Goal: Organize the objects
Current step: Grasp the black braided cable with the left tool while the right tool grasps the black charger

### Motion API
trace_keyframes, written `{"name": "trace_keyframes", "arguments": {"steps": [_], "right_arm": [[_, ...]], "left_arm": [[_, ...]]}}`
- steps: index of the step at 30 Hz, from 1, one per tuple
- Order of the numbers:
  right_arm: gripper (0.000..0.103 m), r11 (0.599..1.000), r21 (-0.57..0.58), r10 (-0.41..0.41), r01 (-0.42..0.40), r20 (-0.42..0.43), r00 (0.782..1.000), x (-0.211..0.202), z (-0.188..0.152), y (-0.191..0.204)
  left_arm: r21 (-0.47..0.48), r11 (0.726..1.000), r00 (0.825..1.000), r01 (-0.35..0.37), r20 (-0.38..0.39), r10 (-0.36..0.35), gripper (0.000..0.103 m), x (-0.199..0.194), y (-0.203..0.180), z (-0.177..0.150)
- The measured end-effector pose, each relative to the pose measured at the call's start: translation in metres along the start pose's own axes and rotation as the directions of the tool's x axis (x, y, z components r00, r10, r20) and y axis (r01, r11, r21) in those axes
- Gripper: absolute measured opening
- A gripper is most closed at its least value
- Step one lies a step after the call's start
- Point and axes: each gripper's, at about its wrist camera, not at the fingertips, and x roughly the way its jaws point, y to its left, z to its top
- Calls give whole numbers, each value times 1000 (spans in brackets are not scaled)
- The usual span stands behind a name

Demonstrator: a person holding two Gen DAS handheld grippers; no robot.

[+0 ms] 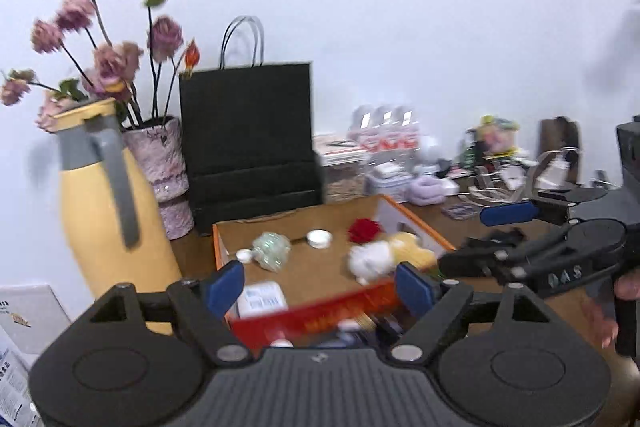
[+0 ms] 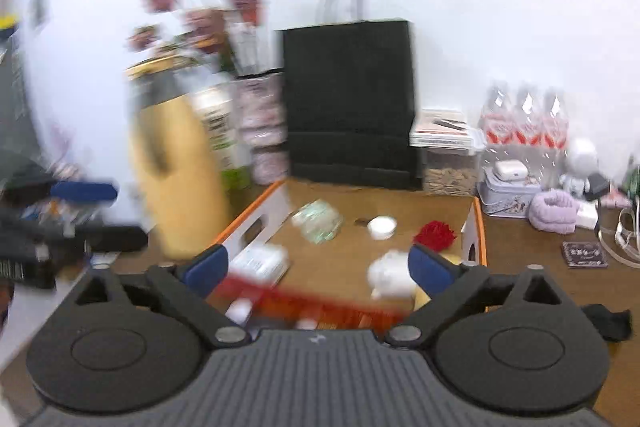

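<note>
just ahead of and below my left gripper (image 1: 320,281) sits the cardboard tray (image 1: 219,247) with its orange rim, and the red box (image 1: 332,313) lies inside it at the near end, right under my fingertips. my left jaws stand wide apart with nothing between the blue pads; the box lies beneath them, untouched as far as i can tell. my right gripper (image 2: 318,265) is spread wide too and holds nothing, and the same red box (image 2: 316,305) runs crosswise below it. the box's long axis lies across both pairs of jaws, side to side, tilted a little, so neither could close on its length without turning. both views are blurred, so finer detail is lost.

farther in from my jaws the tray holds a white packet (image 1: 262,297), a crumpled green wrapper (image 1: 272,249), a small white cap (image 1: 319,238), a red pompom (image 1: 363,230) and a white and yellow plush toy (image 1: 384,255). both hands seem about equally near the box. on the worktop to my left stand a yellow jug (image 1: 104,211) and a black paper bag (image 1: 248,143) behind the tray.
</note>
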Motion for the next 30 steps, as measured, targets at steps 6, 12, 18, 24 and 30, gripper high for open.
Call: {"name": "trace_keyframes", "arguments": {"steps": [6, 12, 18, 24, 30], "right_arm": [[102, 993, -113, 34, -38, -40, 999, -90, -67, 38], [103, 996, -90, 7, -14, -75, 997, -145, -140, 59], [103, 990, 138, -31, 37, -45, 998, -146, -163, 55], [103, 989, 35, -141, 143, -51, 989, -131, -159, 60], [96, 982, 77, -169, 173, -53, 984, -105, -154, 43]], "left_arm": [[20, 998, 993, -64, 105, 62, 91, -102, -21, -78], [-52, 982, 982, -179, 52, 182, 91, -161, -22, -153], [-200, 955, 970, -219, 60, 235, 91, -169, -4, -157], [-139, 963, 971, -229, 39, 237, 91, -139, -10, -152], [-109, 982, 987, -157, 2, 158, 91, -92, -8, -146]]}}
